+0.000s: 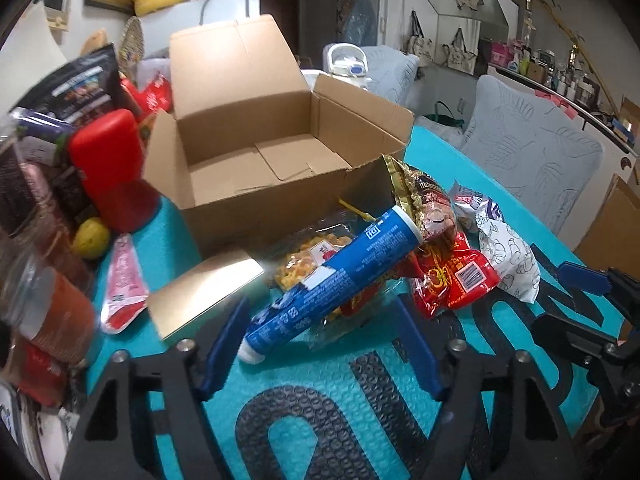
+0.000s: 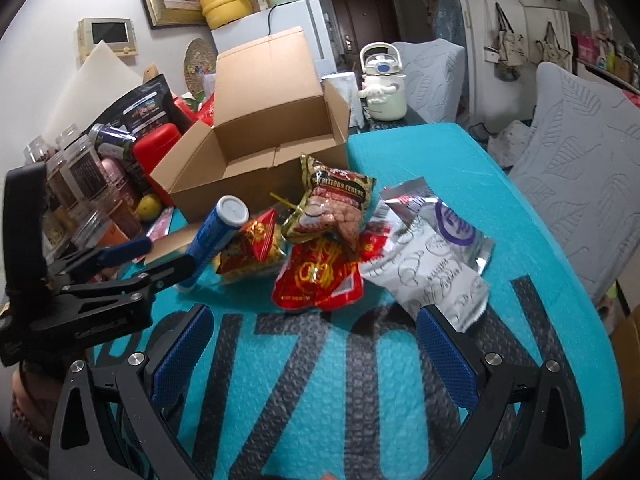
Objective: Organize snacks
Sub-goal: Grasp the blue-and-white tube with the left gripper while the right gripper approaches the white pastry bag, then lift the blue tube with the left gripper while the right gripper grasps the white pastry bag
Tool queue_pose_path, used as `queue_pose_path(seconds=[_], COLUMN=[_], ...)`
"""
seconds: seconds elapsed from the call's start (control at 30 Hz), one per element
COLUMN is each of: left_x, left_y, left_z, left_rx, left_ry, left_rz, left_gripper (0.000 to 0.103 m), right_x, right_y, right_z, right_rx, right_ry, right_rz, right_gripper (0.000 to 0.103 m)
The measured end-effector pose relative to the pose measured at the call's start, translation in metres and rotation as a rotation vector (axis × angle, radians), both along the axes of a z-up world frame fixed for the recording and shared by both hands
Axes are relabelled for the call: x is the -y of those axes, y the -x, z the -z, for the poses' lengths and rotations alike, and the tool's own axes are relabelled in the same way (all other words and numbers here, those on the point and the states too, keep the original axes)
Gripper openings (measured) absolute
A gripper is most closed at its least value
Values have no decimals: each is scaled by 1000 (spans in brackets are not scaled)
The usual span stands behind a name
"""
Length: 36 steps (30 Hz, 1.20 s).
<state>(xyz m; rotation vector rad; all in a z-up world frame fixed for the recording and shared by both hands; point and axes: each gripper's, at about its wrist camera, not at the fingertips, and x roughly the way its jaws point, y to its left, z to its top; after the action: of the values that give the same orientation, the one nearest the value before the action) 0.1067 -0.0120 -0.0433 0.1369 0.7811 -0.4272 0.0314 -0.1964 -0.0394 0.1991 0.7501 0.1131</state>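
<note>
An open, empty cardboard box point(image 1: 256, 152) stands on the teal mat; it also shows in the right wrist view point(image 2: 256, 160). In front of it lies a pile of snacks: a blue tube point(image 1: 328, 280) tilted up, a yellow snack bag point(image 1: 312, 256), a gold-brown cereal bag point(image 2: 336, 204), a red packet point(image 2: 320, 276) and a white-silver bag point(image 2: 432, 260). My left gripper point(image 1: 324, 344) is open, its fingers on either side of the tube's lower end, apart from it. My right gripper point(image 2: 316, 348) is open and empty, just short of the red packet.
A gold box point(image 1: 208, 296) and a pink sachet point(image 1: 122, 280) lie left of the pile. A red container point(image 1: 112, 168), jars, a dark pouch and a lemon point(image 1: 91, 237) crowd the left edge. Grey chairs point(image 2: 580, 184) stand right of the table.
</note>
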Motion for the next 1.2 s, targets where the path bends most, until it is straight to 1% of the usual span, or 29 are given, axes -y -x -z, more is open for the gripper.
queue_pose_path(seconds=[0.1, 0.13, 0.17, 0.2, 0.23, 0.27, 0.37, 0.43, 0.53, 0.67, 0.8, 0.97, 1.03, 1.1, 1.2], left_x=[2, 2, 4, 5, 7, 8, 9, 9, 8, -2, -12, -24, -27, -26, -26], left_y=[-12, -15, -19, -24, -28, -31, -36, -39, -43, -45, -39, -23, -20, -11, -11], left_z=[5, 7, 10, 13, 17, 21, 23, 23, 24, 23, 22, 26, 30, 34, 43], left_rx=[-20, -25, -33, -42, -50, -56, -48, -49, -70, -158, -230, -311, -323, -312, -308], left_ry=[-7, -12, -22, -46, -65, -85, -101, -109, -121, -58, -33, -19, -26, -50, -71], left_rz=[26, 35, 50, 61, 64, 66, 93, 106, 108, 97, 77, 27, 11, 0, -22], left_gripper=[72, 70, 65, 55, 48, 48, 44, 38, 31, 30, 30, 30, 29, 29, 29], right_x=[2, 2, 3, 3, 4, 4, 6, 8, 10, 10, 7, 2, 1, 0, 1], right_y=[-9, -10, -13, -14, -17, -18, -23, -25, -27, -27, -28, -25, -23, -21, -19], right_z=[2, 3, 4, 4, 6, 7, 9, 10, 12, 13, 13, 13, 14, 16, 19], right_rx=[-11, -14, -18, -21, -27, -31, -44, -50, -60, -69, -70, -73, -77, -82, -89], right_ry=[-4, -3, -1, 2, 5, 8, 21, 26, 35, 49, 42, 35, 33, 38, 61], right_rz=[-6, -6, -6, -5, -3, 0, 11, 16, 22, 28, 10, -20, -26, -31, -25], right_gripper=[103, 103, 103, 103, 103, 103, 103, 103, 103, 103, 103, 103, 103, 103, 103])
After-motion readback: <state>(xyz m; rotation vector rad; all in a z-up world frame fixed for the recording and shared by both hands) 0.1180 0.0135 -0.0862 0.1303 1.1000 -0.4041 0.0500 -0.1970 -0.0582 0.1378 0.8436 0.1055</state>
